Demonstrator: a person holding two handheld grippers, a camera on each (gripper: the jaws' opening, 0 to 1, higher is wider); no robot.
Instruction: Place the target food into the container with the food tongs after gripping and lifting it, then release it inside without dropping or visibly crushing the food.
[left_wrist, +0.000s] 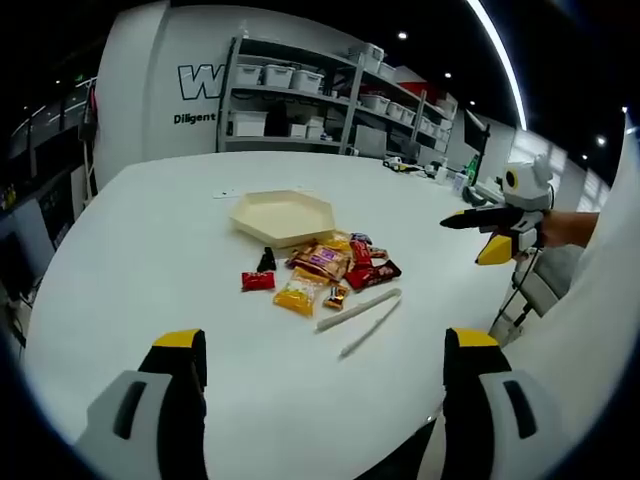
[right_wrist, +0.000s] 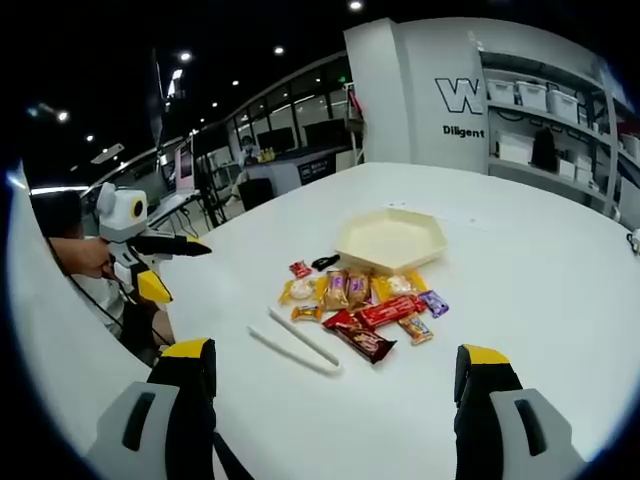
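Observation:
A cream hexagonal tray (left_wrist: 285, 215) (right_wrist: 390, 238) lies empty on the white table (left_wrist: 150, 250) (right_wrist: 540, 290). Just in front of it is a heap of wrapped snack packets (left_wrist: 325, 265) (right_wrist: 365, 300), with a red packet (left_wrist: 257, 281) a little apart. White food tongs (left_wrist: 358, 310) (right_wrist: 295, 343) lie flat beside the heap, untouched. My left gripper (left_wrist: 325, 350) (right_wrist: 178, 265) is open and well short of the tongs. My right gripper (right_wrist: 335, 358) (left_wrist: 468, 238) is open too, held off the table's edge.
Metal shelves with white bins (left_wrist: 300, 90) (right_wrist: 540, 110) stand behind the table. A person's hand (left_wrist: 570, 228) (right_wrist: 80, 255) holds each gripper. A small black item (left_wrist: 266, 260) (right_wrist: 325, 262) lies by the tray. Bare tabletop surrounds the heap.

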